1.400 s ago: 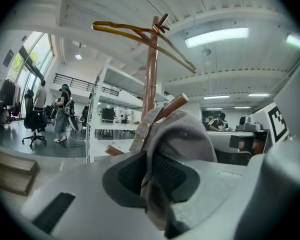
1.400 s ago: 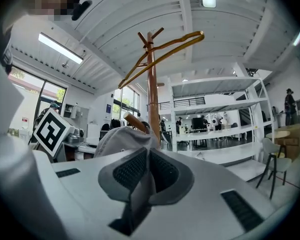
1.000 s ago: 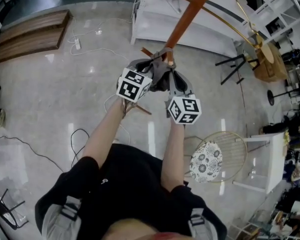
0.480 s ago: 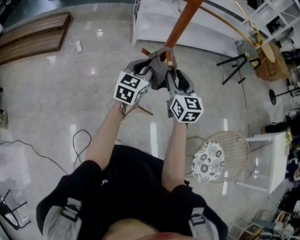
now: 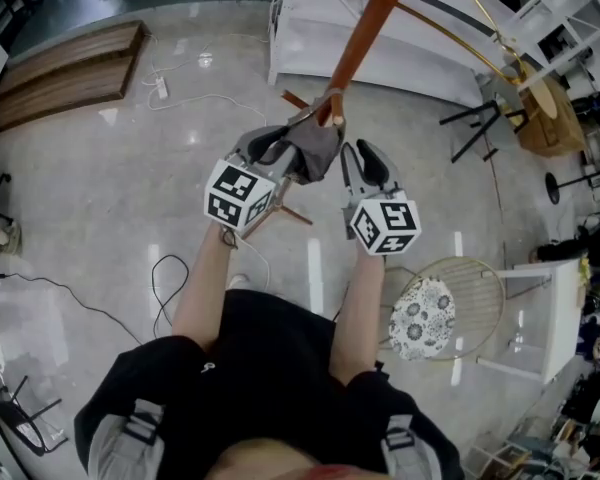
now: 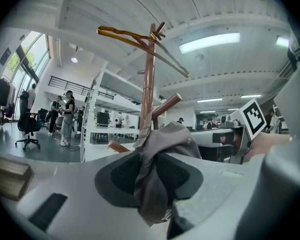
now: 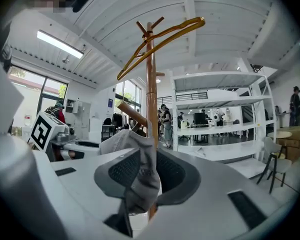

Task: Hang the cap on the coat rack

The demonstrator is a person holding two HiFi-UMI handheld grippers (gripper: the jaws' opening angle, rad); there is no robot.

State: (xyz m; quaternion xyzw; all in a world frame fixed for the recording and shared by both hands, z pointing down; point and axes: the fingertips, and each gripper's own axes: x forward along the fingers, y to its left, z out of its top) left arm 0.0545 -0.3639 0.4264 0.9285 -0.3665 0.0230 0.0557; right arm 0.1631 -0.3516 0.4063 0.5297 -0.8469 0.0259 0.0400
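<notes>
A grey cap (image 5: 312, 148) hangs bunched against the brown pole of the coat rack (image 5: 365, 28), caught on a low peg (image 6: 165, 106). My left gripper (image 5: 275, 146) is at the cap's left side. Its jaws are opening, but the pads still pinch a fold of the cap (image 6: 162, 154). My right gripper (image 5: 365, 158) stands just right of the cap with a small gap to it. Its jaws are closing; the cap's cloth (image 7: 135, 164) hangs loose in front of its left pad and is not squeezed. The pole (image 7: 151, 84) rises straight ahead.
A gold wire hanger (image 7: 160, 39) sits on top of the rack. Behind the rack stands a white shelf unit (image 5: 380, 58). A wire chair with a flowered cushion (image 5: 420, 318) and a white side table (image 5: 540, 318) are at the right. Cables (image 5: 170, 278) lie on the floor.
Both grippers have drawn back toward the person and apart. The left one moved left with cloth still in it; the right one has let go of the cap.
</notes>
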